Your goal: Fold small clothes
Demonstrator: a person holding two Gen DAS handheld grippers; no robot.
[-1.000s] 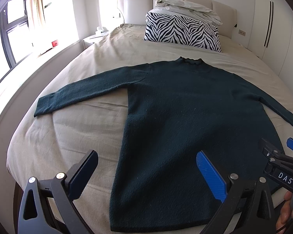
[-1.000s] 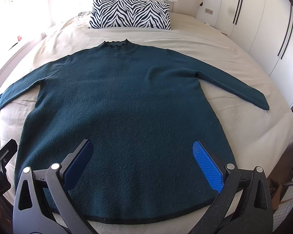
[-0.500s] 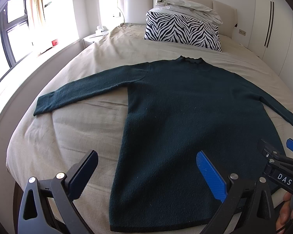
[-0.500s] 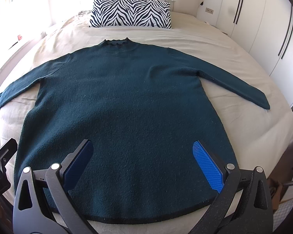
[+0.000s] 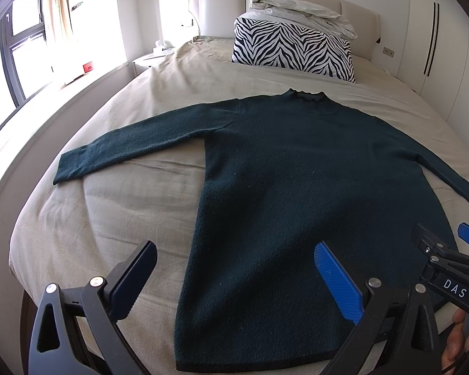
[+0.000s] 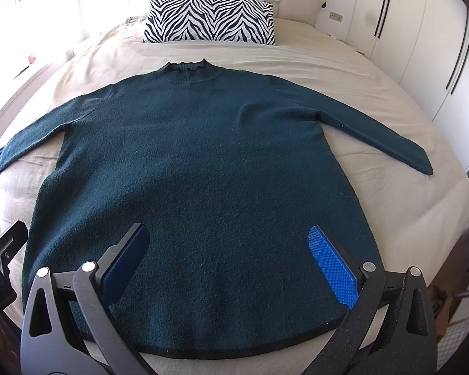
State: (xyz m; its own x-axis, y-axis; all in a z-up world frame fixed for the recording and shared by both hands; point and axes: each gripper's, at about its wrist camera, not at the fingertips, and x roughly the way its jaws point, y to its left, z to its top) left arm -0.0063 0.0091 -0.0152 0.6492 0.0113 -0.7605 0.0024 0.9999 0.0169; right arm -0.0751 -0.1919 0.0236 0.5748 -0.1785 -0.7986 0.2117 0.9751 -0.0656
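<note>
No fold is made yet: the dark green sweater (image 6: 200,168) lies flat, sleeves spread, on the bed (image 6: 344,72), while left tongs (image 5: 234,278) and right tongs (image 6: 228,262) hover wide and empty above its hem.

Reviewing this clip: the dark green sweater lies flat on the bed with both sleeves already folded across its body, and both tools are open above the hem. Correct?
Not quite. The sleeves are not folded: both views show the sweater with each sleeve spread out to its side on the bed. The rest holds: it lies flat, and the left tool and right tool are open above the hem.
</note>
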